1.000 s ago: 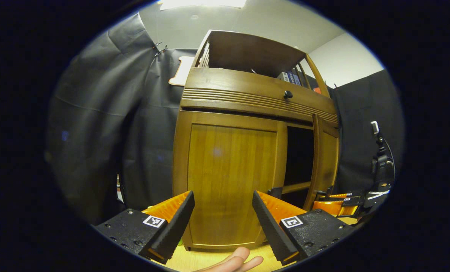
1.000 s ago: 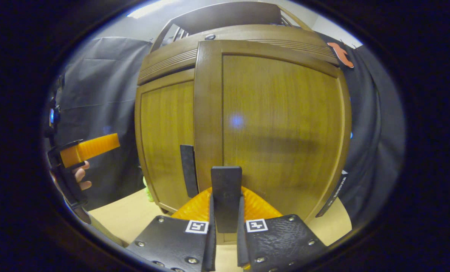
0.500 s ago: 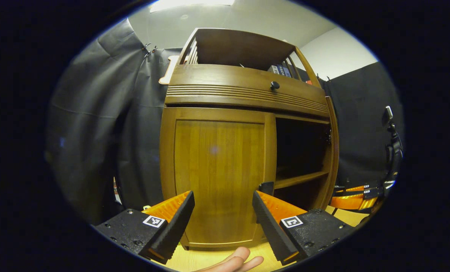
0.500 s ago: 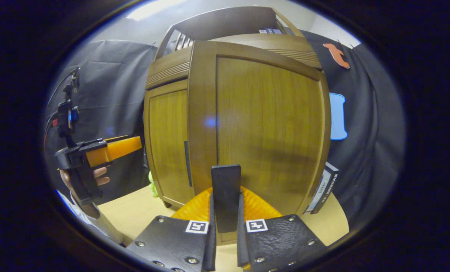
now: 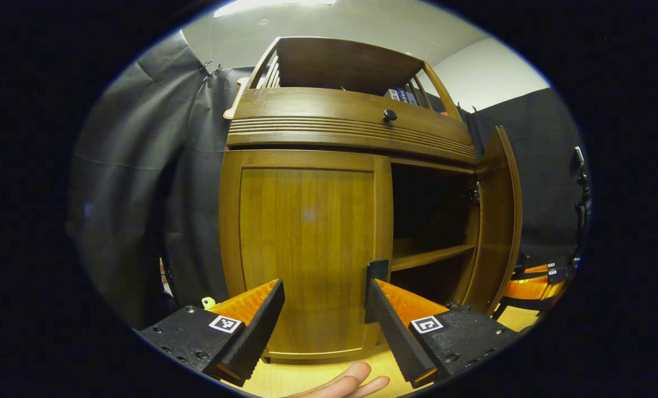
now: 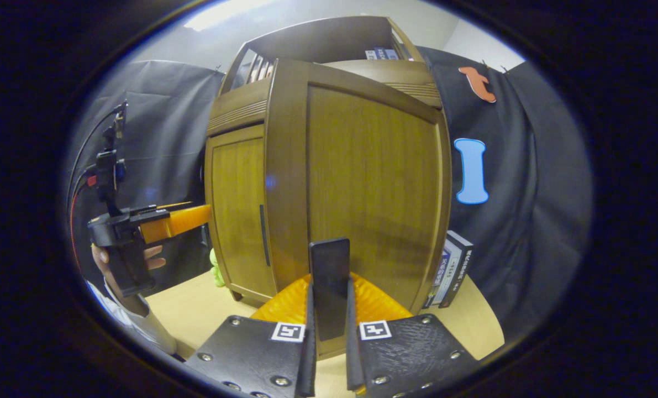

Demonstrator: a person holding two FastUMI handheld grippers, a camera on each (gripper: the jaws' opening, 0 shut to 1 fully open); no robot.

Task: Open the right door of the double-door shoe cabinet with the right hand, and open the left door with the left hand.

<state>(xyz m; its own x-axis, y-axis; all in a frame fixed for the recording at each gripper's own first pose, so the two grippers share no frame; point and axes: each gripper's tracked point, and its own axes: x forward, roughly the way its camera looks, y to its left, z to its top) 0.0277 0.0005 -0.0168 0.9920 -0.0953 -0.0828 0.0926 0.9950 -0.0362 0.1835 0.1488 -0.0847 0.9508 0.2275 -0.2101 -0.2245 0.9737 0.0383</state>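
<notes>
Right door's handle [image 6: 329, 287] clamped between right gripper [image 6: 329, 331] fingers; left gripper [image 5: 324, 309] fingers wide apart before left door [image 5: 305, 243].

Light wooden table [image 6: 196, 312] under shoe cabinet [image 6: 240, 182], box [image 6: 449, 269], green item [image 6: 215, 272].

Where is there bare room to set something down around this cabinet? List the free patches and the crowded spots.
Free: the wooden floor left of the cabinet, and the shelf behind the open right door. Crowded: the corner beside the box, and the right door's handle, where the right gripper is clamped. The left gripper hangs open before the left door.
</notes>
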